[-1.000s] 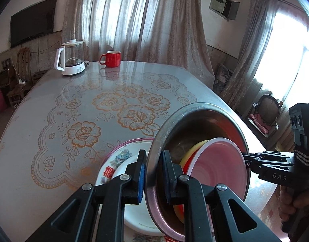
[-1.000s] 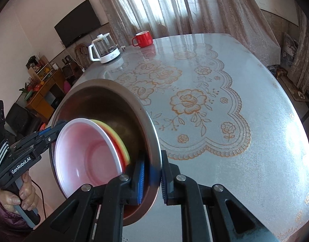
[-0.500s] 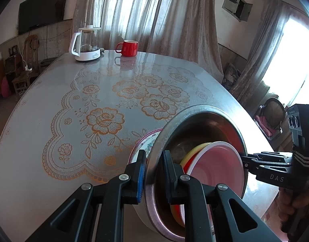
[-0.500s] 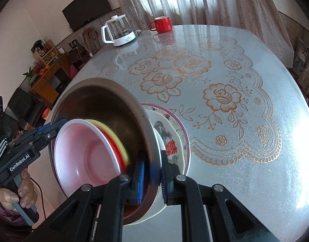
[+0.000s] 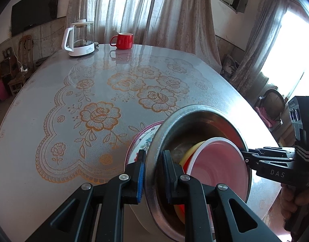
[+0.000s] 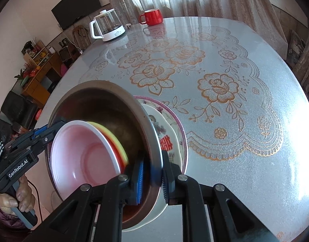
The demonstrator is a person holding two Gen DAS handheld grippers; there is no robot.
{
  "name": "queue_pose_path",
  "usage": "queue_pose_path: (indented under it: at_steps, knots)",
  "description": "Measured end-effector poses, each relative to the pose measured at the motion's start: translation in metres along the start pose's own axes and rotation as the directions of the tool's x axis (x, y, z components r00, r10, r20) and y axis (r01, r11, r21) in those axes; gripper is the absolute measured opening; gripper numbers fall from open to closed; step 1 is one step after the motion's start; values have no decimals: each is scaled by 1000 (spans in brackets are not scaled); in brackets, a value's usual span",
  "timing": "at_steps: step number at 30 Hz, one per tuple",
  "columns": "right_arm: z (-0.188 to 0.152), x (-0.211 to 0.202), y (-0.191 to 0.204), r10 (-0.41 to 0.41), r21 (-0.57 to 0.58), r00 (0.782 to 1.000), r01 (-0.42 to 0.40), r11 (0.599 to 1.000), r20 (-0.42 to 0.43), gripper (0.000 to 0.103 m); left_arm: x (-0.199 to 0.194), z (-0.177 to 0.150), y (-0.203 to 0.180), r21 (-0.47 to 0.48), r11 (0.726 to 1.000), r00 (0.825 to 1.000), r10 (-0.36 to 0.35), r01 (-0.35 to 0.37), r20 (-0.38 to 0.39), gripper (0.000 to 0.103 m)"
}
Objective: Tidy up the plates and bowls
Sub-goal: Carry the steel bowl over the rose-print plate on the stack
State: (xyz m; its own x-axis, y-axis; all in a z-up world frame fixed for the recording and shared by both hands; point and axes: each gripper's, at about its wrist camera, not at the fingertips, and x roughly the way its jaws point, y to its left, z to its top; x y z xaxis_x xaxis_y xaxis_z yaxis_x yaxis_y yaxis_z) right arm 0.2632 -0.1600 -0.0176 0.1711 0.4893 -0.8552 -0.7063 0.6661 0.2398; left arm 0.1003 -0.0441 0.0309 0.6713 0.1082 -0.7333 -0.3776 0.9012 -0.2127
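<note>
Both grippers, left [image 5: 153, 172] and right [image 6: 152, 178], clamp the steel bowl's [image 5: 196, 119] rim, plates [image 6: 174, 125] at its 3 o'clock.

Sheer curtains [image 5: 134, 10] glow behind the table [image 5: 43, 100]; a television [image 5: 33, 18] hangs left

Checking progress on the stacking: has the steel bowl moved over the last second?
Yes. The steel bowl, clamped by both grippers, has travelled over the floral plates, which were out of the right wrist view a second ago.
</note>
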Motion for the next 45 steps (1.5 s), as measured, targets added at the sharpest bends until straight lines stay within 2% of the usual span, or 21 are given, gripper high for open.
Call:
queue_pose_path:
  at_steps: [11, 22, 27, 35, 45]
  knots:
    - [-2, 6, -4, -9, 38, 1000, 9, 999, -10, 17, 13, -5, 4, -2, 1000, 999, 12, -12, -41, 16]
    - [-12, 6, 2, -58, 36, 998, 58, 998, -5, 14, 16, -9, 7, 15, 1000, 999, 10, -10, -39, 16]
    - [-16, 3, 2, -72, 66, 997, 71, 995, 3, 14, 17, -9, 7, 33, 999, 999, -4, 6, -46, 16]
    - [-27, -4, -1, -53, 170, 998, 48, 984, 23, 15, 19, -10, 7, 72, 997, 998, -28, 32, -55, 16]
    - [-39, -12, 11, -120, 231, 991, 103, 967, 62, 14, 21, -11, 11, 114, 991, 996, -58, 65, -66, 17]
